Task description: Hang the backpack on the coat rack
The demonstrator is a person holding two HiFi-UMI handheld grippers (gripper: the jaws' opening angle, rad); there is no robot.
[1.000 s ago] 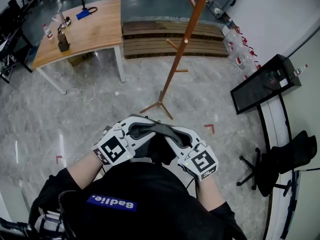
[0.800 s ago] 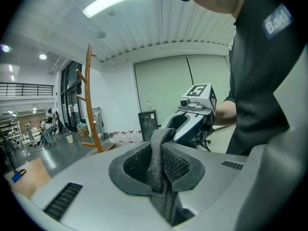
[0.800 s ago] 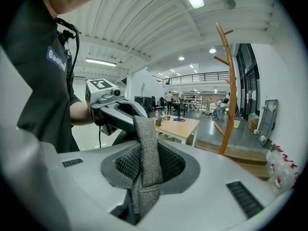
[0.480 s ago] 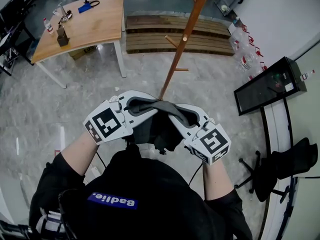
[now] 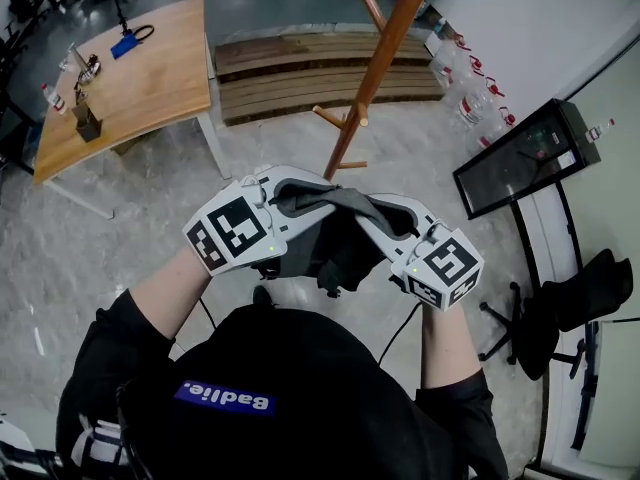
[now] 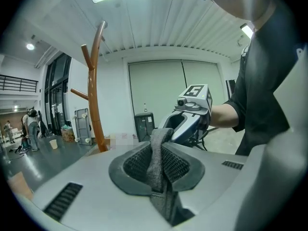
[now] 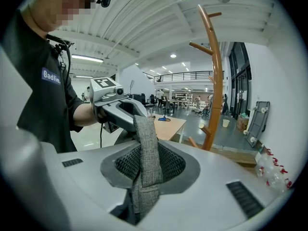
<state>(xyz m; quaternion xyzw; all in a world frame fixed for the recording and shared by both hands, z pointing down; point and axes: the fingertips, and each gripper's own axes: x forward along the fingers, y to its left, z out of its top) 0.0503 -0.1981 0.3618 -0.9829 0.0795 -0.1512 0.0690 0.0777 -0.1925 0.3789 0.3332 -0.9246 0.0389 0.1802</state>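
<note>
A dark grey backpack [image 5: 332, 253] hangs in front of the person, carried by its grey top strap [image 5: 345, 200]. My left gripper [image 5: 290, 200] is shut on one end of the strap [image 6: 155, 165], and my right gripper [image 5: 386, 220] is shut on the other end [image 7: 144, 160]. The two grippers face each other, close together. The brown wooden coat rack [image 5: 372, 68] stands just beyond them on the floor, with pegs sticking out of its pole. It shows left of the jaws in the left gripper view [image 6: 94, 95] and right of them in the right gripper view [image 7: 215, 81].
A wooden table [image 5: 130, 78] with small items stands at the far left. Wooden pallets [image 5: 300, 68] lie behind the rack. Bottles [image 5: 470, 103], a black screen on a stand [image 5: 520, 153] and a black office chair [image 5: 565, 308] line the right side.
Both grippers, still holding the strap, have moved forward and a little up with the backpack. The coat rack is now much nearer, right beyond the jaws.
</note>
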